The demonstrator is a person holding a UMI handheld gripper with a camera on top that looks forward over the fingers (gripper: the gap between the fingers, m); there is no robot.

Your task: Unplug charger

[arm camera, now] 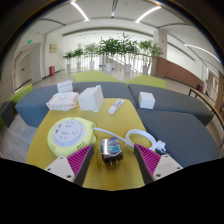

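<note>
Two pink-padded fingers (pixel 82 160) of the claw (pixel 110 160) stand moderately apart at the near edge of the yellow table (pixel 125 120), with the charger (pixel 110 150), a small dark and metallic block, between them; whether the pads press it cannot be told. No writing is legible. A white cable (pixel 140 137) loops from it toward the right. A round white and yellow reel (pixel 70 133) lies left of it. White boxes (pixel 90 98) sit near the far edge.

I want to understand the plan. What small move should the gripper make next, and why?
Probably close the gripper on the charger, then pull it up. The charger stands between the open fingers, apparently still plugged in beside the round white reel on the yellow table.
</note>
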